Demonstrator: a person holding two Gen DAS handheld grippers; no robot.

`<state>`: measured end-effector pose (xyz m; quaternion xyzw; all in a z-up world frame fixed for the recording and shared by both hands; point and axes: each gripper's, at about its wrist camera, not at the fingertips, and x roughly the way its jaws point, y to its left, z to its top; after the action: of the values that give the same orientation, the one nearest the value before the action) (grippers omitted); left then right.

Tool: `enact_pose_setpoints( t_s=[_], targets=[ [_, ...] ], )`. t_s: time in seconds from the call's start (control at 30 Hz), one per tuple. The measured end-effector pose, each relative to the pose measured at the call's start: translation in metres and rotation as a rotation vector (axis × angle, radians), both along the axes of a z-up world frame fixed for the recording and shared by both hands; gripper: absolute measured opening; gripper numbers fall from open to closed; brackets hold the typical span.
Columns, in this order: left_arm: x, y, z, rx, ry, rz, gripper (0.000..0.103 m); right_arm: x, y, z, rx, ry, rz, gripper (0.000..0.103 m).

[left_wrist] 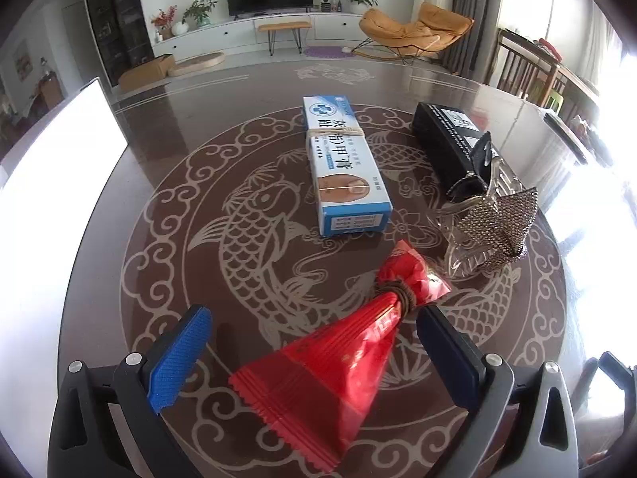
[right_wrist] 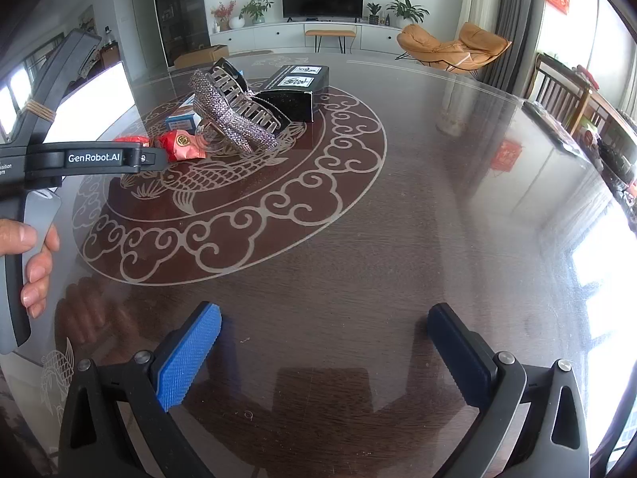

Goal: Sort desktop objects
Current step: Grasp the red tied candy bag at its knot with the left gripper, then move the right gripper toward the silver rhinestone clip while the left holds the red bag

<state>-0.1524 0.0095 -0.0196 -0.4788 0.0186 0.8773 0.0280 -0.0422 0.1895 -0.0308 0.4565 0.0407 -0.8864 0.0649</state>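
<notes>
A red sweet packet [left_wrist: 326, 362], tied with brown string, lies on the dark table [left_wrist: 167, 127] between the fingers of my left gripper [left_wrist: 314, 318], which is open and not clamping it. Beyond it are a blue and white ointment box [left_wrist: 346, 167], a black box [left_wrist: 446, 139] and a rhinestone hair claw [left_wrist: 493, 223]. My right gripper [right_wrist: 326, 314] stands open over bare table with nothing between its fingers. In the right wrist view, the hair claw [right_wrist: 235, 115], black box [right_wrist: 298, 87], red packet [right_wrist: 181, 145] and a corner of the blue box [right_wrist: 181, 121] lie far left.
A bright white panel [left_wrist: 51, 183] stands along the table's left edge. In the right wrist view, a person's hand [right_wrist: 36, 255] holds the left gripper's handle [right_wrist: 99, 157]. Wooden chairs [left_wrist: 525, 67] stand at the table's far right. The table has a fish pattern.
</notes>
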Motion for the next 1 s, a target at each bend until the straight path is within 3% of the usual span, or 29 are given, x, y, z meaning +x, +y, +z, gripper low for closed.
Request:
enact_pose_setpoints(
  t_s=[0.2,0.27,0.3,0.33,0.37,0.43,0.5,0.73,0.87,0.9,0.97,1.0],
  targets=[
    [-0.003,0.036,-0.003,-0.152,0.054,-0.192,0.103,0.0,0.0,0.0,0.0,0.0,0.0,0.103],
    [-0.005,0.04,-0.002,-0.147,0.051,-0.233,0.103,0.0,0.0,0.0,0.0,0.0,0.0,0.103],
    [-0.005,0.04,-0.001,-0.131,0.049,-0.253,0.096,0.0,0.0,0.0,0.0,0.0,0.0,0.103],
    [-0.005,0.039,0.0,-0.104,0.05,-0.271,0.078,0.0,0.0,0.0,0.0,0.0,0.0,0.103],
    [-0.005,0.038,0.002,-0.075,0.043,-0.276,0.069,0.0,0.0,0.0,0.0,0.0,0.0,0.103],
    [-0.007,0.034,0.005,-0.037,0.031,-0.25,0.035,0.0,0.0,0.0,0.0,0.0,0.0,0.103],
    [-0.005,0.029,0.006,-0.021,0.031,-0.214,0.029,0.0,0.0,0.0,0.0,0.0,0.0,0.103],
    [0.034,-0.033,0.002,0.051,0.069,-0.022,0.028,0.0,0.0,0.0,0.0,0.0,0.0,0.103],
    [0.054,-0.065,0.002,0.099,0.065,0.005,0.029,0.0,0.0,0.0,0.0,0.0,0.0,0.103],
    [0.056,-0.068,0.002,0.097,0.064,-0.004,0.032,0.0,0.0,0.0,0.0,0.0,0.0,0.103],
    [0.059,-0.068,0.001,0.07,0.063,-0.014,0.051,0.0,0.0,0.0,0.0,0.0,0.0,0.103],
    [0.059,-0.067,-0.001,0.049,0.057,-0.009,0.075,0.0,0.0,0.0,0.0,0.0,0.0,0.103]
  ],
)
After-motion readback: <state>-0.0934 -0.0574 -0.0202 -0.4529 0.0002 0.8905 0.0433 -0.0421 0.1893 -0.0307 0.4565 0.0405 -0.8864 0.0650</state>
